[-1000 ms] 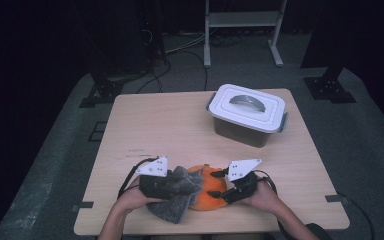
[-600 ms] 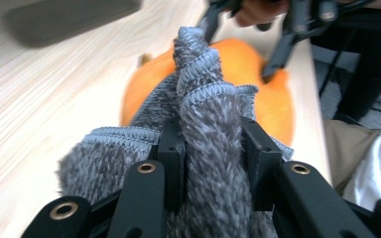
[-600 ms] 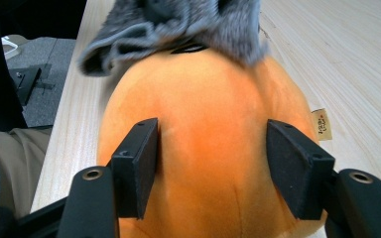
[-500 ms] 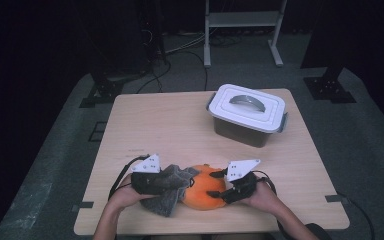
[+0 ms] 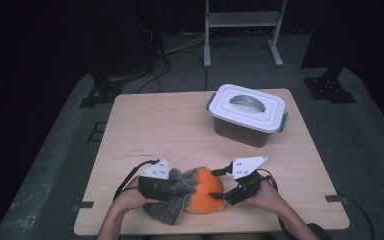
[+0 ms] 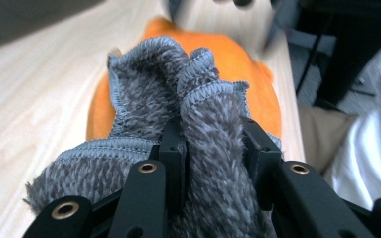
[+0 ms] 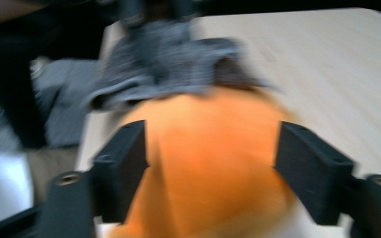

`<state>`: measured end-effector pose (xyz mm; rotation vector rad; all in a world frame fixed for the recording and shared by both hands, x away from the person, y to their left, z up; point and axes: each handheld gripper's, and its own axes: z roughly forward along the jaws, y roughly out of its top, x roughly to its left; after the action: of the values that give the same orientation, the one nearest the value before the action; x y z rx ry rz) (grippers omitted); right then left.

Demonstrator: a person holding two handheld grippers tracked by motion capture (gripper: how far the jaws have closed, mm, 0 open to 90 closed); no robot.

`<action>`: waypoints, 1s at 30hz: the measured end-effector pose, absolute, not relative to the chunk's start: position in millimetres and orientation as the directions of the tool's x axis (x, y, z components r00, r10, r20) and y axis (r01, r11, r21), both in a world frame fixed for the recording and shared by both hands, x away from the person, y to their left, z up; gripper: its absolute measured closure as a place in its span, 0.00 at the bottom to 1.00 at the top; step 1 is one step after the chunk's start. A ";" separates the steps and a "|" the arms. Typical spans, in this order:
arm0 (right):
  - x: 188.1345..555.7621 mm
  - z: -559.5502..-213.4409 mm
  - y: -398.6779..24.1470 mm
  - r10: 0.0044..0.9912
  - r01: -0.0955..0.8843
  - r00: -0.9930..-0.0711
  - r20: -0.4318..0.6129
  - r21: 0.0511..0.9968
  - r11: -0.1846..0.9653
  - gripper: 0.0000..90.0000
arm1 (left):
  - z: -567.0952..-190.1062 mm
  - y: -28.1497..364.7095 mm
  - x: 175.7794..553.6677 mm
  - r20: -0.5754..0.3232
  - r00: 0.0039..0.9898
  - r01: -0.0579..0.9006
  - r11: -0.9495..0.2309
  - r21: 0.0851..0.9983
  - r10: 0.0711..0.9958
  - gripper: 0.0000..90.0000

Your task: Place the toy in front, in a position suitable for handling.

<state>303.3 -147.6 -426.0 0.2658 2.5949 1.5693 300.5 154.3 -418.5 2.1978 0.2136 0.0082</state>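
Left gripper (image 5: pixel 172 186) clamped on the grey fuzzy cloth (image 6: pixel 208 148), bunched over the orange plush (image 5: pixel 206 192) at the desk's (image 5: pixel 160 130) near edge. Right gripper (image 5: pixel 219 184), jaws just widened, straddles the plush; uncovering appears partly done.

Bare table (image 5: pixel 160 125) lies open across the left and middle, beyond both hands. The lidded container (image 5: pixel 247 114) blocks the far right. At the near edge, the orange plush (image 5: pixel 207 195) and grey cloth (image 5: pixel 172 200) fill the gap between the grippers.
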 end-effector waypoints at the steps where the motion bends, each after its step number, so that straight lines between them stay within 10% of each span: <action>1: 303.3 -426.0 -147.6 0.199 0.098 -0.980 0.007 0.885 0.455 0.29 | -418.5 154.3 300.5 -0.072 0.985 0.151 -0.580 0.800 0.157 0.75; 9: 311.2 -442.2 -141.8 0.261 0.220 -0.961 0.095 0.834 0.506 0.29 | -414.8 156.6 301.4 -0.125 0.985 0.171 -0.520 0.837 0.123 0.74; 16: 296.0 -434.4 -138.1 0.227 0.088 -0.973 -0.053 0.819 0.567 0.48 | -412.2 144.1 301.3 -0.099 0.984 0.157 -0.449 0.879 0.151 0.74; 30: 294.3 -426.0 -137.1 0.219 0.032 -0.969 -0.117 0.817 0.576 0.51 | -411.7 165.7 309.3 -0.069 0.965 0.189 -0.494 0.849 0.252 0.73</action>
<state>294.3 -137.1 -426.0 0.2099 2.6024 1.3420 309.3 165.7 -411.7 2.1012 0.3106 0.0783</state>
